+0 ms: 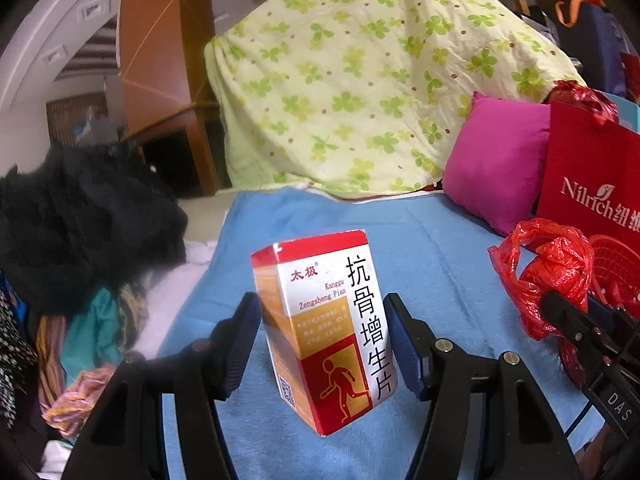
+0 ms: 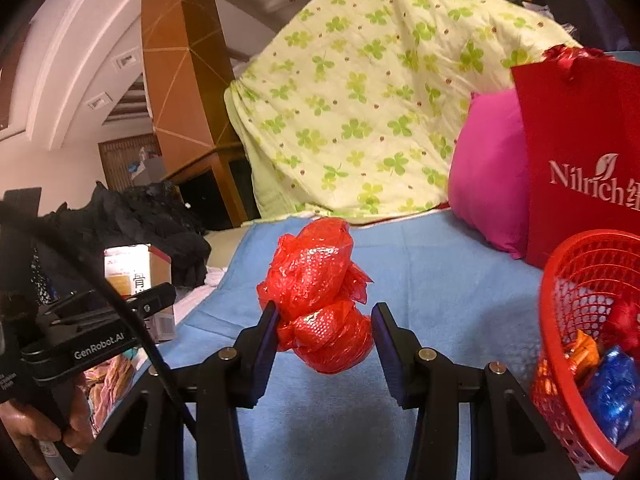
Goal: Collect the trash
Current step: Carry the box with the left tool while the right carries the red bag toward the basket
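The left gripper [image 1: 322, 344] held an upright red, white and orange cardboard medicine box [image 1: 326, 328] between its two blue-padded fingers, both pads pressed against the box's sides at the lower centre of the left wrist view, above the blue towel-like cloth [image 1: 432, 248]. The right gripper [image 2: 325, 332] was closed on a crumpled red plastic bag [image 2: 320, 292] at the centre of the right wrist view, the left pad against the plastic and the right pad at its lower edge. A red plastic mesh basket [image 2: 576, 264] with bright wrappers inside sat at the lower right of that view, near the bag. Behind it stood a red paper bag [image 2: 580, 140], a magenta pillow [image 2: 492, 176] and a green clover-print quilt [image 2: 360, 92].
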Demonstrator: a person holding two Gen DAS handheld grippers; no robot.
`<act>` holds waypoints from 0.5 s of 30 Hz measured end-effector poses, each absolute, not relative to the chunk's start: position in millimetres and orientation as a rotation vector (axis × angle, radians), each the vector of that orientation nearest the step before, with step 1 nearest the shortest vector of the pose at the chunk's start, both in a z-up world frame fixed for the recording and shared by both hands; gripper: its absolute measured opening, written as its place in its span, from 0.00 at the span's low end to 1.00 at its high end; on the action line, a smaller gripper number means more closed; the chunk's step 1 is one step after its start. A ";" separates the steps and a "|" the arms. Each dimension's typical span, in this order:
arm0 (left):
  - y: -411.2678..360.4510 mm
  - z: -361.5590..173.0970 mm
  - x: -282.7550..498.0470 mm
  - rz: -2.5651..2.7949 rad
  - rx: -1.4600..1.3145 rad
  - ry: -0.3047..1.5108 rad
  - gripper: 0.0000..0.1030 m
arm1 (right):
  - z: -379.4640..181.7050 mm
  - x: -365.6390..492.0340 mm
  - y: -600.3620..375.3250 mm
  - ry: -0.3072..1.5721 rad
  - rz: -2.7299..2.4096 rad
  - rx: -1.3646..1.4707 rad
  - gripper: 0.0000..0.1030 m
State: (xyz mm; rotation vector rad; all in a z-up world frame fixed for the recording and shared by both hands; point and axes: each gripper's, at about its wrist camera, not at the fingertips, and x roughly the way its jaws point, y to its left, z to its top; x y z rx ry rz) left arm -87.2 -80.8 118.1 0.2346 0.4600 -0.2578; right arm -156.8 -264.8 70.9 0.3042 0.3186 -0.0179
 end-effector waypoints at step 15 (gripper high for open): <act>-106.9 153.5 -145.6 -0.325 0.340 0.373 0.62 | 94.6 -245.8 -287.5 0.194 -0.118 0.372 0.48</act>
